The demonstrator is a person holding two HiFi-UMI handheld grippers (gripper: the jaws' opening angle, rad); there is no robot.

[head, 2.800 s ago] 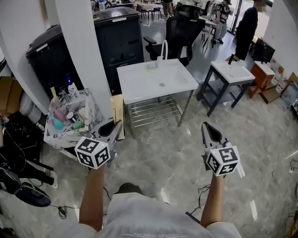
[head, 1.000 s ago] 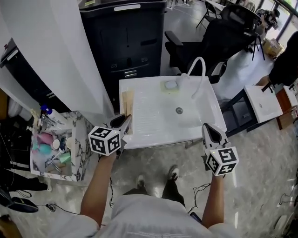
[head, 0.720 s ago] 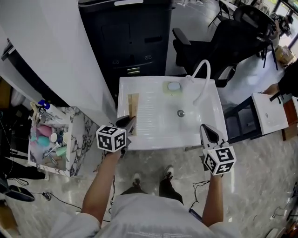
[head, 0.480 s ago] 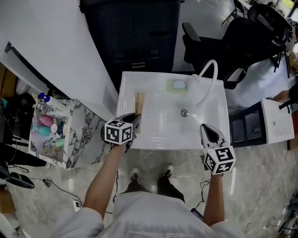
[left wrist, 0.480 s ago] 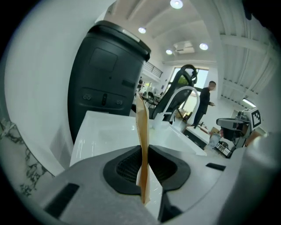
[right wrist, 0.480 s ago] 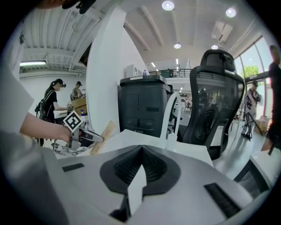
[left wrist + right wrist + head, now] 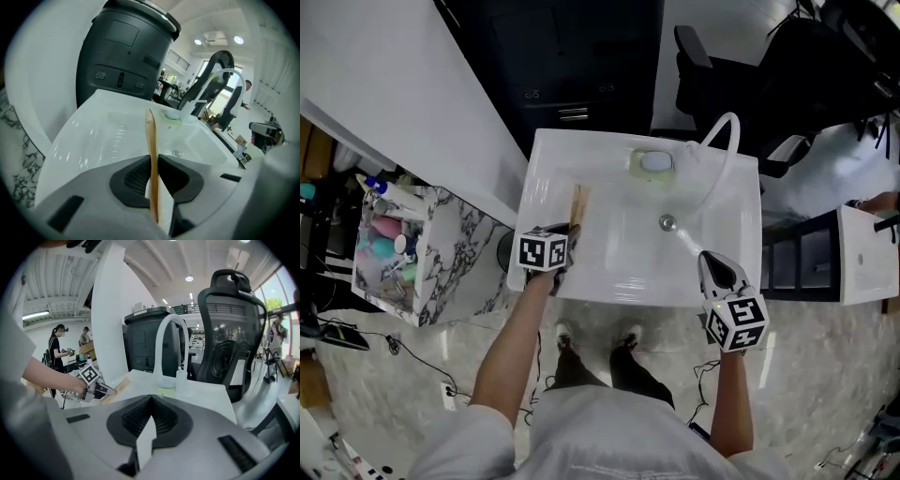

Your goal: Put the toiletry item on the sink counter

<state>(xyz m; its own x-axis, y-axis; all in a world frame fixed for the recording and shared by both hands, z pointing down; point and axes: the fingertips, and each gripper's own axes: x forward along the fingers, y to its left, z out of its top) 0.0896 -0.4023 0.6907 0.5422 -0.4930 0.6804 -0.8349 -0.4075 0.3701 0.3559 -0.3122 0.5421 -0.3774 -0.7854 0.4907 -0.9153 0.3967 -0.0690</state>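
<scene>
Left gripper [image 7: 568, 232] pinches a thin wooden strip [image 7: 151, 136] — right gripper [image 7: 710, 261] closed, empty.

My head camera looks steeply down from high above the white table [image 7: 619, 258], with my left gripper [image 7: 571, 230] and right gripper [image 7: 706, 257] at its near edge. The left gripper's camera rides low and close over the table [image 7: 103, 136], facing along its wooden strip [image 7: 151, 140] toward the faucet [image 7: 225, 75] ahead. The right gripper's camera faces that same faucet [image 7: 169, 341] and catches the left gripper [image 7: 111, 391] off to its left.
</scene>
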